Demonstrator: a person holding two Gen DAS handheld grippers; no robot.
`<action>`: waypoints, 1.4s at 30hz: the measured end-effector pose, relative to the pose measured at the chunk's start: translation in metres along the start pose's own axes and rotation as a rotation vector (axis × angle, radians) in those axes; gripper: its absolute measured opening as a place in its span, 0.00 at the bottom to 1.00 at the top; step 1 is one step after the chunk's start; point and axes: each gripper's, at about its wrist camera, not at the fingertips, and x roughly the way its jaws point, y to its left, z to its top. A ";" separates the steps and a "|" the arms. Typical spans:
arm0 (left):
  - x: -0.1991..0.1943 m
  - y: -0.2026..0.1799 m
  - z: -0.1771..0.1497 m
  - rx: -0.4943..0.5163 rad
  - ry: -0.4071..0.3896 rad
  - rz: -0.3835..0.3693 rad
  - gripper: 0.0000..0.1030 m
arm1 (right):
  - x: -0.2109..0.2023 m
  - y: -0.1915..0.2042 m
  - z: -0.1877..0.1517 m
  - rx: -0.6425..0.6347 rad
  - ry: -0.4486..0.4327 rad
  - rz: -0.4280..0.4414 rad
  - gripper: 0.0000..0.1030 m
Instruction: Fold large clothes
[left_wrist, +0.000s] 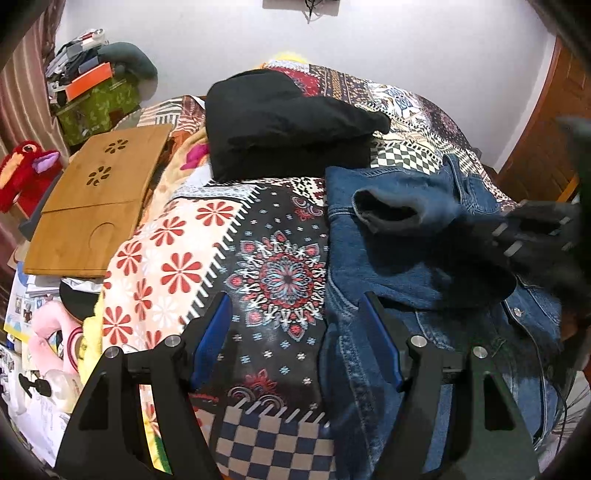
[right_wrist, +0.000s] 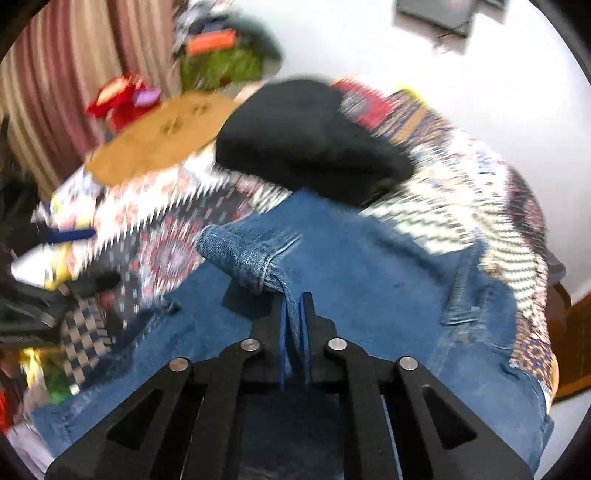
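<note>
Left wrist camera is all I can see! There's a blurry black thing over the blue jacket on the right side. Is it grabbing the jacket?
Observer: Yes. That is the right gripper, shut on a fold of the denim jacket beside the sleeve cuff.
Operator: Is my gripper holding anything too?
Observer: No. The left gripper is open; in the right view it is only a dark blur at the left edge, apart from the jacket.
Operator: Is the black thing behind it touching the jacket?
Observer: In the right view the folded black garment looks to overlap the jacket's far edge, though blur makes contact hard to confirm.
</note>
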 end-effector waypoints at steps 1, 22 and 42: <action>0.002 -0.003 0.001 0.003 0.004 -0.004 0.68 | -0.007 -0.006 0.003 0.019 -0.018 -0.002 0.04; 0.015 -0.036 0.005 0.028 0.051 -0.039 0.68 | -0.039 -0.051 -0.027 0.132 0.015 -0.026 0.48; 0.020 -0.001 -0.012 -0.010 0.072 -0.015 0.68 | 0.087 0.039 -0.012 -0.140 0.243 0.006 0.48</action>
